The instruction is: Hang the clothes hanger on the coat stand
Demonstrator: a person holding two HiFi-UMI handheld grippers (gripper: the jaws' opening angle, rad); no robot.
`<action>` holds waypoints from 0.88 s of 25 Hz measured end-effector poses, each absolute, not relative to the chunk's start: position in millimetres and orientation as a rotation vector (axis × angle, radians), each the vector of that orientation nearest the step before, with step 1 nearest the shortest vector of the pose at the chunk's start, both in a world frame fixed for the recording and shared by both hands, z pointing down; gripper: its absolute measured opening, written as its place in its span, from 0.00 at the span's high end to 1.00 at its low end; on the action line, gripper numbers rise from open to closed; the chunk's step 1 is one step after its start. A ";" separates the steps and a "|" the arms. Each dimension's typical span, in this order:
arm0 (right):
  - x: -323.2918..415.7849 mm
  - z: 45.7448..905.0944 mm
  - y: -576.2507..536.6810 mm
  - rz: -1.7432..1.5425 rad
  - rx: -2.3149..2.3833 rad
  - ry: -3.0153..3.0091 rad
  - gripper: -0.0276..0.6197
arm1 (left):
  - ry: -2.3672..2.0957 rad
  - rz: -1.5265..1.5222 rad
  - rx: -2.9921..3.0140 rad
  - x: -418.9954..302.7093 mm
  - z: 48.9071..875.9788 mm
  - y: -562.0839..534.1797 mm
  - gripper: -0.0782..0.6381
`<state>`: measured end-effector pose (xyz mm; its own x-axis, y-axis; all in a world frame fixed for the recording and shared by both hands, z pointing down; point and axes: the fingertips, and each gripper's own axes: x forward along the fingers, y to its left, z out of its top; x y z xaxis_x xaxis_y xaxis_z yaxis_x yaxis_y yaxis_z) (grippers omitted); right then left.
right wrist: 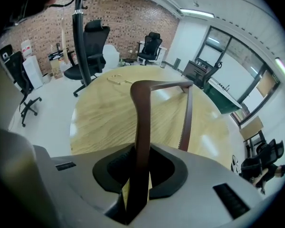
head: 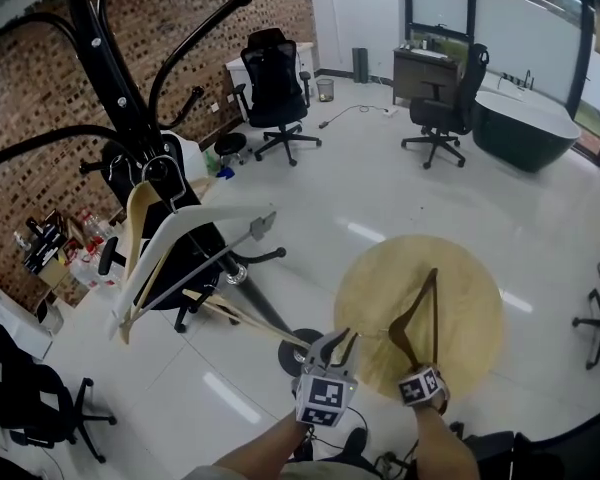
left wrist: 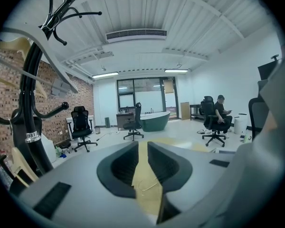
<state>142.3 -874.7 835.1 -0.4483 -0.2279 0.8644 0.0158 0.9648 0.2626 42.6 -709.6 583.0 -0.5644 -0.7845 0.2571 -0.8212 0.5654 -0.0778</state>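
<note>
A dark brown wooden hanger (head: 421, 316) lies on the round wooden table (head: 475, 298). My right gripper (head: 418, 365) points steeply down at the table's near edge and is shut on one arm of the brown hanger (right wrist: 141, 127), which runs up between the pads. A thin metal hook (right wrist: 116, 78) shows by its bend. The black coat stand (head: 108, 63) rises at the left and carries a pale wooden hanger (head: 138, 230) and a white one (head: 198, 230). My left gripper (head: 337, 341) hovers open beside the table, with nothing between its fingers (left wrist: 123, 167).
A black office chair (head: 195, 258) stands against the coat stand's base. More office chairs (head: 276, 88) and a dark bathtub (head: 525, 128) are farther back. A person sits on a chair (left wrist: 218, 120) at the right. A brick wall runs along the left.
</note>
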 end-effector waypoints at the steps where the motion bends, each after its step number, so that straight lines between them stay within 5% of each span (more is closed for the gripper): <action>1: 144.1 834.8 -876.4 -0.266 0.149 -2.029 0.88 | -2.604 0.281 1.358 43.8 581.3 -707.7 0.79; 22: 151.7 645.1 -769.5 0.609 -0.063 -2.405 0.89 | -2.625 0.228 1.487 70.6 518.0 -640.8 0.85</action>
<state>151.7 -769.5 645.1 -0.7887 0.1945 0.5831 -0.1067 0.8909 -0.4414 70.6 -640.8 518.0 -0.5117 -0.8412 0.1748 -0.8587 0.5072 -0.0734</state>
